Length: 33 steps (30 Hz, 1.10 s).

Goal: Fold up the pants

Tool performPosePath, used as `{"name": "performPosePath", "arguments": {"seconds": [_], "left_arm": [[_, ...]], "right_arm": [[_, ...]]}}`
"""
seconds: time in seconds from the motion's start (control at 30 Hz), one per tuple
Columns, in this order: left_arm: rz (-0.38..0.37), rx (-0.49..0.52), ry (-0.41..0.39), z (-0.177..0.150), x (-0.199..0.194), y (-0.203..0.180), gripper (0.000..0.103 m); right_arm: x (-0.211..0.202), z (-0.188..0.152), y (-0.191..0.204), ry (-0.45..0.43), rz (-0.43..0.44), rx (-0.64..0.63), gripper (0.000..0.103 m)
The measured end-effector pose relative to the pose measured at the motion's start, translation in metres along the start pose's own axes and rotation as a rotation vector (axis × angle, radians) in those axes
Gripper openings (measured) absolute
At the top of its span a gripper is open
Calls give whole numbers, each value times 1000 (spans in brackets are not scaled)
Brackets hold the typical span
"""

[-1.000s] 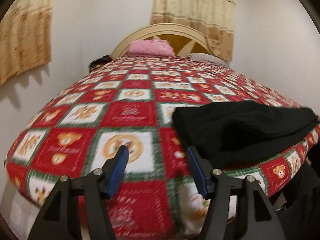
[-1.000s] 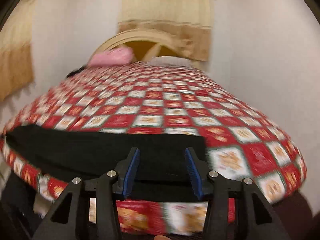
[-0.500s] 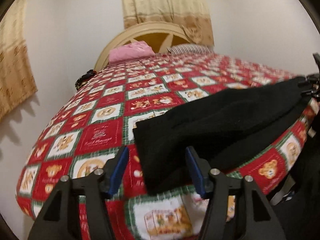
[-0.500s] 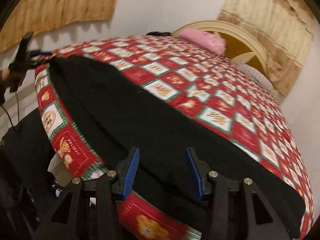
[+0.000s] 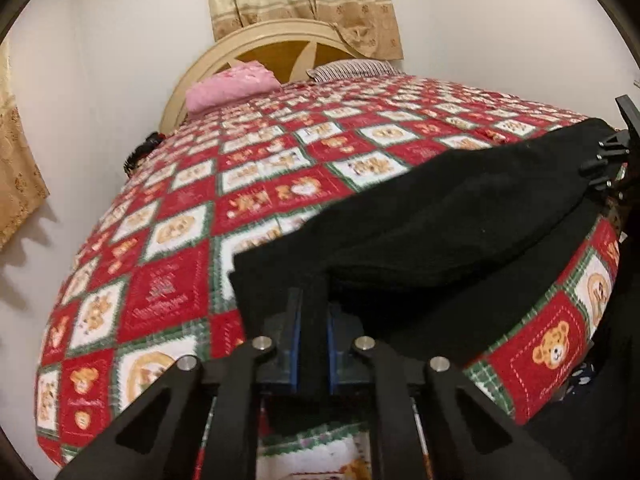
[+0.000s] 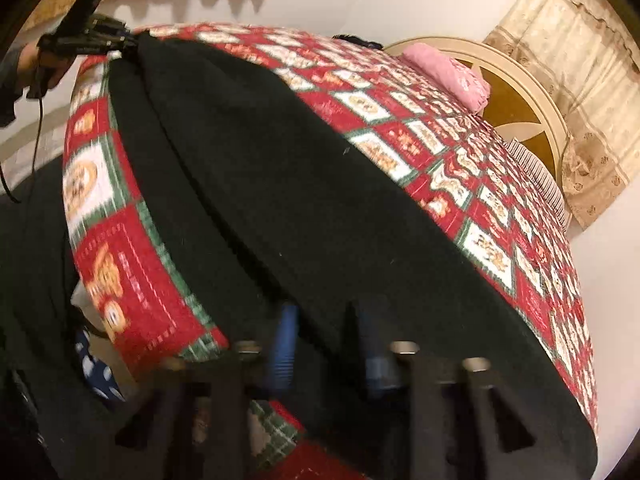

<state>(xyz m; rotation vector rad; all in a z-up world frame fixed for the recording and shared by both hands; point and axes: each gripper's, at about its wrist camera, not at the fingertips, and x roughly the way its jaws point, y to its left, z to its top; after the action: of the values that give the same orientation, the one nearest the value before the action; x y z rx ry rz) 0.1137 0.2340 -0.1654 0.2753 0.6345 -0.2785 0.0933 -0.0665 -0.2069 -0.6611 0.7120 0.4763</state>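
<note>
Black pants (image 5: pixel 460 220) lie along the near edge of the bed (image 5: pixel 248 200). The left tongs (image 5: pixel 312 344) have just clamped one end; the right tongs (image 6: pixel 326 344) have been closing, cloth pinched between them.

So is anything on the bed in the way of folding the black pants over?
Nothing visible. The red teddy-bear quilt beyond the black fabric pants lies bare; the pink pillow sits far off by the headboard.

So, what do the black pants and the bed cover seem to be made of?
Black pants: probably a soft matte knit or fleece; the surface shows no sheen and carries small specks of lint. Bed cover: apparently printed, quilted cotton, with dashed stitch lines around the bear squares.
</note>
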Motion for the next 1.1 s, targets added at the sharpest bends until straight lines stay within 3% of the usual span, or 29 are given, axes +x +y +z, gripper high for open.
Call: {"name": "performPosePath", "arguments": {"seconds": [0.1,0.23,0.53,0.73,0.93,1.0,1.1], "left_arm": [[-4,-3,-35,8,-11,8,10],[-8,23,-73,14,-22,14,10],[-47,-8,-24,-31,-13,5,10],[-3,40,-42,-33,-14,0,12],[90,93,-36,-33,-17,5,44],[123,122,-31,-36,-21,6,58],[142,139,-14,-46,-26,12,65]], "right_arm": [[-16,6,-5,-36,-4,9,4],[-39,10,-5,-73,8,10,4],[-16,-19,16,4,83,-5,3],[-15,-22,16,7,99,6,3],[-11,-23,16,17,99,11,6],[-15,-22,17,20,109,-14,16],[-26,-23,13,30,129,-37,34]]}}
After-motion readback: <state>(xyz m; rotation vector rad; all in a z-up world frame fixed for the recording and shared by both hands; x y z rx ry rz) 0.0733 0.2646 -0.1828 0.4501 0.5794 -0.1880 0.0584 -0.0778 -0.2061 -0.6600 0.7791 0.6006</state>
